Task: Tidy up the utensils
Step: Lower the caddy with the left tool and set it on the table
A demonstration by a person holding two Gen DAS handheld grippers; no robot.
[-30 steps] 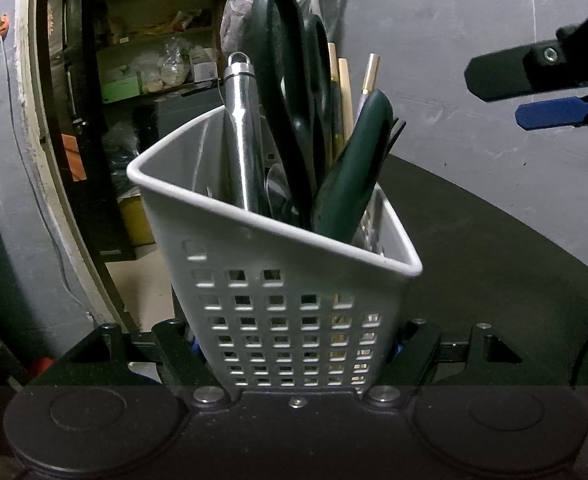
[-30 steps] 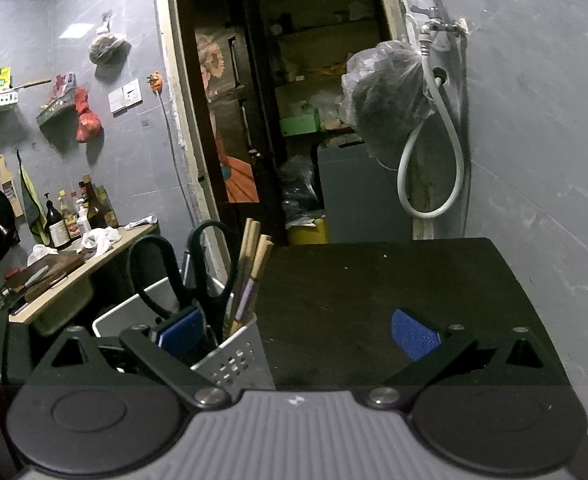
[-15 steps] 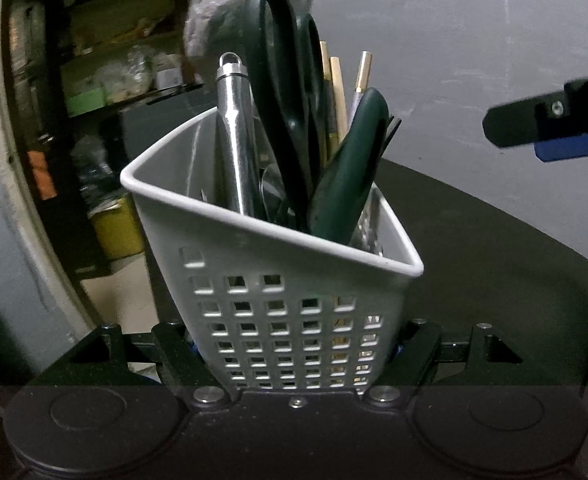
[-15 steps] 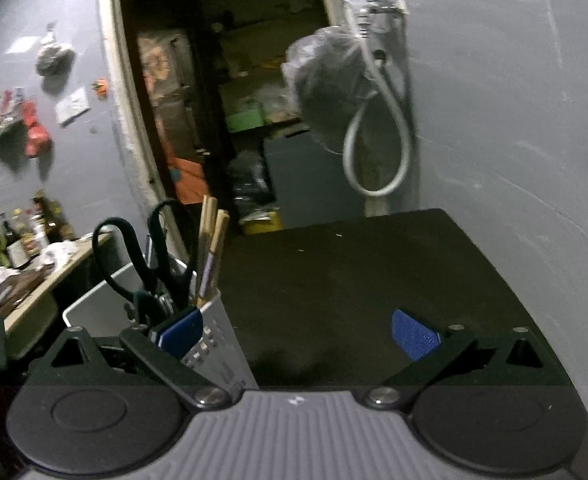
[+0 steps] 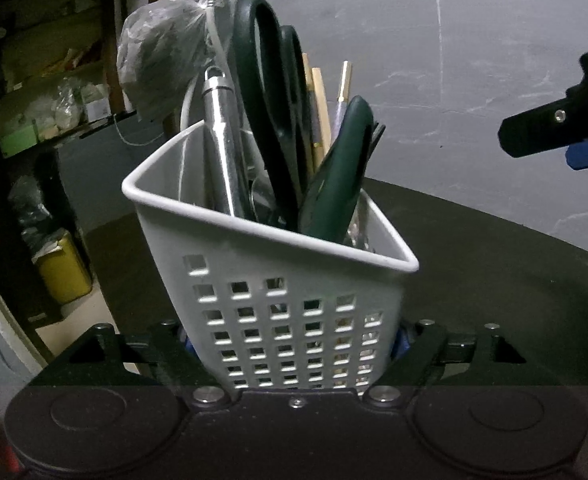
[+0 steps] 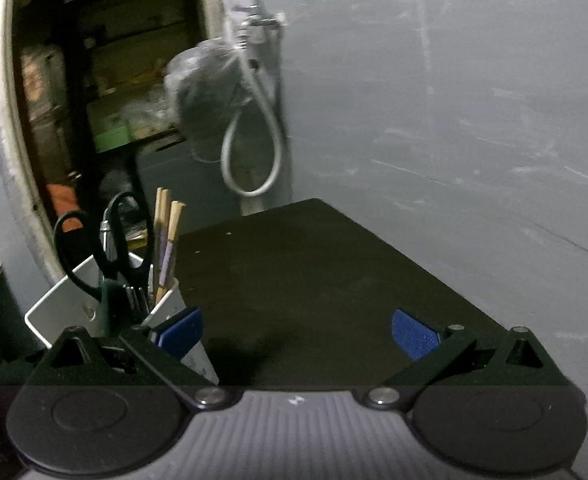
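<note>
1. Since the earlier frame, the left gripper [image 5: 294, 340] has been opening its fingers; the white utensil caddy [image 5: 277, 288] sits between them, contact unclear.
2. Dark counter [image 6: 314, 280] carries the caddy at nine o'clock.
3. Right gripper [image 6: 298, 332] fingers stand apart, empty.
4. Black scissors [image 5: 269, 120] stand in the caddy.

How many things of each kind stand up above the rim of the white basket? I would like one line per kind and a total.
Black-handled scissors: 1
Steel handle: 1
Dark green handle: 1
Wooden chopsticks: 3
Total: 6 above the rim of the white basket. The smaller metal pieces lower inside are too hidden to count.
</note>
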